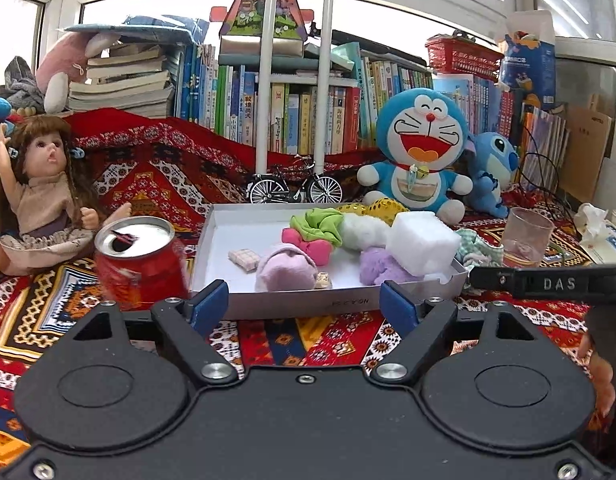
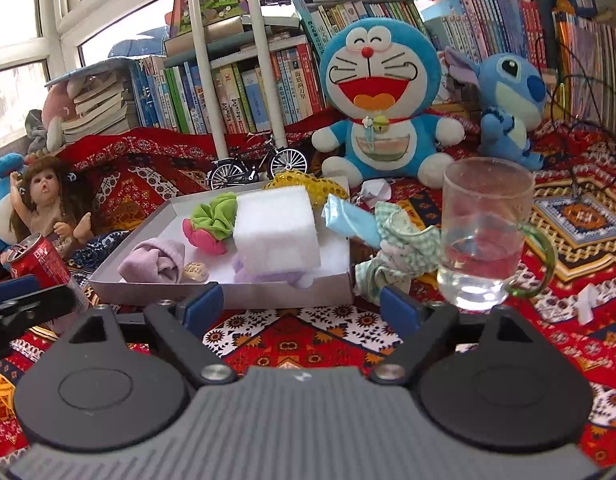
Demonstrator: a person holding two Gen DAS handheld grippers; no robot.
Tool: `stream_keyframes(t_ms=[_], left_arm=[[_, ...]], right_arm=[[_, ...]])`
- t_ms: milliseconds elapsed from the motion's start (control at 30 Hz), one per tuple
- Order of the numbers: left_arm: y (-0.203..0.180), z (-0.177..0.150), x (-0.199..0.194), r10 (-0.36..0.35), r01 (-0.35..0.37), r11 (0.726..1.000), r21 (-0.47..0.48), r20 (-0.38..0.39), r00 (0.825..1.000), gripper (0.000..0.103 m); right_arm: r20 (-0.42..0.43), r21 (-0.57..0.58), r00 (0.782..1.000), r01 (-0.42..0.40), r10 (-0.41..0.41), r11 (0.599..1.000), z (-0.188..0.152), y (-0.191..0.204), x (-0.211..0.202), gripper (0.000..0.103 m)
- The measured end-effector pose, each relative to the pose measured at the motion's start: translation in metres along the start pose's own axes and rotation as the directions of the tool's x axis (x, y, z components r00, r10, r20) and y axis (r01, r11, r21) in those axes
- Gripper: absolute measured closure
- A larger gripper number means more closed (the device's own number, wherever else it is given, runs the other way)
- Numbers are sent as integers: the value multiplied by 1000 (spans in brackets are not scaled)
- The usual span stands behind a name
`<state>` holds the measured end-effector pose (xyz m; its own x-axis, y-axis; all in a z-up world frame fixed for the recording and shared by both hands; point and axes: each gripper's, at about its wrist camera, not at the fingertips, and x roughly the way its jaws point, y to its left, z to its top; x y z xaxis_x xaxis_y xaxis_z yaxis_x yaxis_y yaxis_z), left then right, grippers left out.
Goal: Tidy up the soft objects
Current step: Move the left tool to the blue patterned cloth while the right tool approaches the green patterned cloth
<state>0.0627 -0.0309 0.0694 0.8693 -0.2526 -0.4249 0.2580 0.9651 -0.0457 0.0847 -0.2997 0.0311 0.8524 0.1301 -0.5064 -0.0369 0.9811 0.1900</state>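
1. Two grippers are held with jaws apart and nothing between them: the left gripper (image 1: 304, 300) before the tray (image 1: 212, 256), the right gripper (image 2: 302, 304) nearer its right corner
2. Several soft things already lie in the tray: a white sponge (image 2: 278, 232), a green scrunchie (image 2: 214, 216), a lilac sock (image 2: 156, 266)
3. Judged the step in hand: fetching the checked cloth (image 2: 395, 248), lying outside beside the glass (image 2: 483, 236)
4. Next, a careful pinch clear of the glass is called for
5. Partly hidden: a purple item under the sponge
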Motion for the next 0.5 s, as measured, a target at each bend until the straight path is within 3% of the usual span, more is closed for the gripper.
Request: stream_keyframes(t_ms=[133,300,400,500], left_arm=[[17,3,-21,-7,7,1000,3,14,1000,22],[54,16,-50,18,-16,999,-43,43,999,22],[87,27,-66,45,-36,992,-125,71,996,26],[121,36,-71,94,-78,977,-199,73,993,38]], right_arm=[[-24,-3,999,26,-26,1000,8,-2,-6,11],[-58,147,998,15,-6,989,22,-23,-12,11],[-53,213,998,31,-21,977,27,-33,-14,14],[-53,235,997,62,-50,970,30,-36,-14,22]])
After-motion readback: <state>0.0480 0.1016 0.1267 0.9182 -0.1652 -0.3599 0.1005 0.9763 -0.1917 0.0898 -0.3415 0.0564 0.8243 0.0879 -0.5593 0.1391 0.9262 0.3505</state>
